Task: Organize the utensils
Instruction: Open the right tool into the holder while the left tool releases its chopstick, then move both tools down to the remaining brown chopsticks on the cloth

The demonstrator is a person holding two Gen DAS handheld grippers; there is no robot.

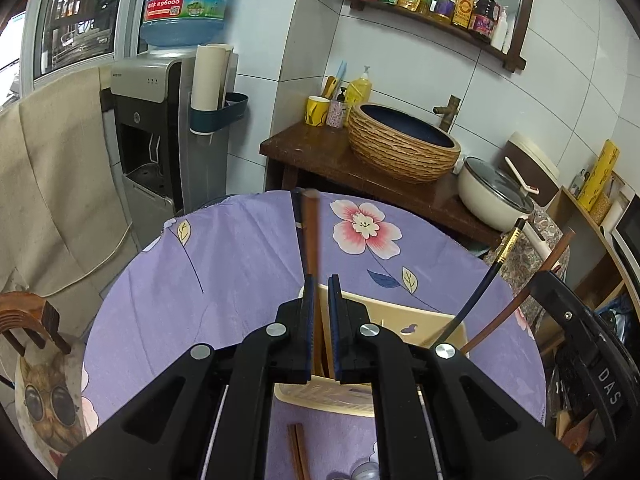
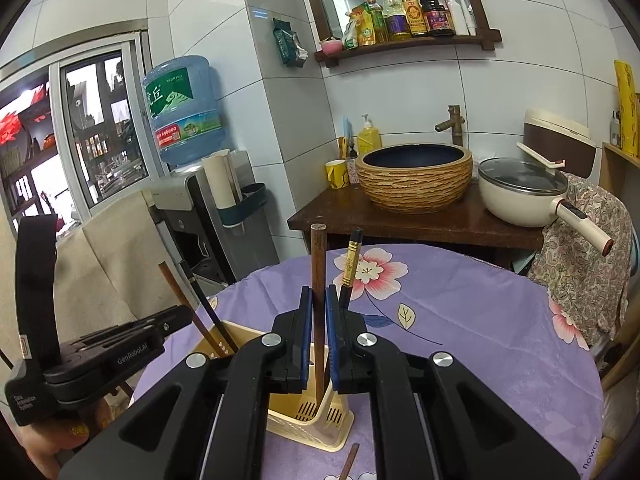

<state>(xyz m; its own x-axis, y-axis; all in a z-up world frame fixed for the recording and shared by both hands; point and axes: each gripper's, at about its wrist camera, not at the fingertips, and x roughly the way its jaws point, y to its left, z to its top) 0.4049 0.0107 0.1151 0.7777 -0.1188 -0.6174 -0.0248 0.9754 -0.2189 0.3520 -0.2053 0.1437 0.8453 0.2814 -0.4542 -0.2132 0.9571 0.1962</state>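
Note:
A cream plastic utensil holder [image 1: 400, 320] [image 2: 316, 424] stands on the purple flowered tablecloth. My left gripper [image 1: 320, 292] has its jaws slightly apart over the holder, with a brown wooden chopstick [image 1: 311, 236] and a dark one beside it between the pads. My right gripper [image 2: 319, 300] has its jaws narrowly apart around an upright brown chopstick [image 2: 318, 280] that stands in the holder. A black chopstick with a gold band [image 2: 349, 268] [image 1: 500, 256] leans in the holder beside it. The left gripper also shows in the right wrist view [image 2: 120, 352] at the holder's left end.
Loose brown chopsticks [image 1: 298, 452] [image 2: 349, 460] lie on the cloth [image 1: 240, 260] near the front edge. Behind the table a dark wooden counter holds a woven basin [image 2: 414, 178] and a cream pot [image 2: 524, 192]. A water dispenser [image 1: 160, 120] stands at the left.

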